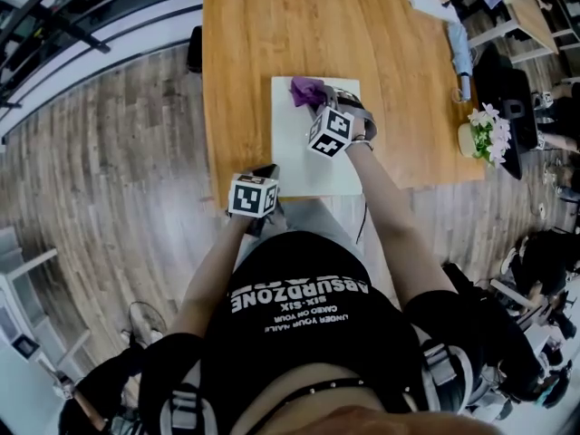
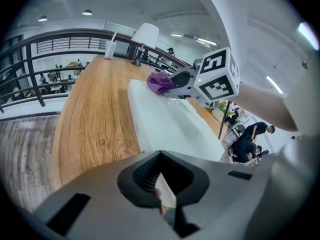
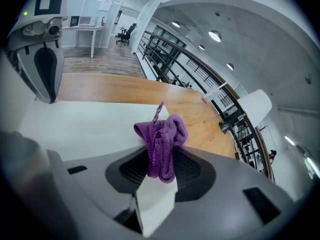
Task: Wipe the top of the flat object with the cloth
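Clamping crumpled purple cloth (image 3: 162, 139) — right gripper (image 3: 161, 165) jaws, atop white board (image 1: 299, 161); left gripper (image 2: 160, 186) jaws together.

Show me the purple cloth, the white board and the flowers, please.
purple cloth (image 3: 161, 143): right gripper view, on its bunched middle.
white board (image 1: 299, 157): head view, on its bare top surface.
flowers (image 1: 490, 132): head view, on the white blossoms.

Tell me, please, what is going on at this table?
A person works with two handheld grippers. The right gripper is shut on a purple cloth, holding it at the far left corner of a white board lying on the wooden table. The left gripper appears to clamp the board's near left corner, steadying it.
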Demonstrator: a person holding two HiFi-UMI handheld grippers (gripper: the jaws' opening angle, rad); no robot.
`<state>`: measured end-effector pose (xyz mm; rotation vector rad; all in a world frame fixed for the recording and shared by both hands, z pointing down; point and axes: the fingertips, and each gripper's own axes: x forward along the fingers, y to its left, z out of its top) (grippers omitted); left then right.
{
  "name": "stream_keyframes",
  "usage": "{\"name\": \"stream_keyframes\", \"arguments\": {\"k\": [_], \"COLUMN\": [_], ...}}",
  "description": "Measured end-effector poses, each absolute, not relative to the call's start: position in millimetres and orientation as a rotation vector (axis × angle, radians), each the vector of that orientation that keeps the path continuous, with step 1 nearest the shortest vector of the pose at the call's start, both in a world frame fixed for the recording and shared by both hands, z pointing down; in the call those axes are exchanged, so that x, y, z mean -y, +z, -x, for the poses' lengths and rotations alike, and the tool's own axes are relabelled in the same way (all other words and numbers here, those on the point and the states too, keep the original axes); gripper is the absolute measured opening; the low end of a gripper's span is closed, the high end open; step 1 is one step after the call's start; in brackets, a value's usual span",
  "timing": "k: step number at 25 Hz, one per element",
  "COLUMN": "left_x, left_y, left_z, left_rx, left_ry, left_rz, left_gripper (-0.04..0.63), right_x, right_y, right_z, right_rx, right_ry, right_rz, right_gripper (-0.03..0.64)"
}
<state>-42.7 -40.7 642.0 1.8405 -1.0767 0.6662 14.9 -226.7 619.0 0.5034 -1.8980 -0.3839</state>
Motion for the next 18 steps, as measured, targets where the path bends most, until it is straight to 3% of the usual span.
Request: {"name": "stream_keyframes", "arguments": {"k": [18], "left_x": [40], "left_y": [643], "left_z": [41], "left_rx": [1.071], "left_ry": [0.677], "left_rz": [-1.885], "left_gripper": [0.015], "right_x": [189], "right_y": [622], "right_z": [-22], "right_rx": [1.877], "right_ry": [-0.375], "right_rz": [-0.521], "right_gripper": [0.143]}}
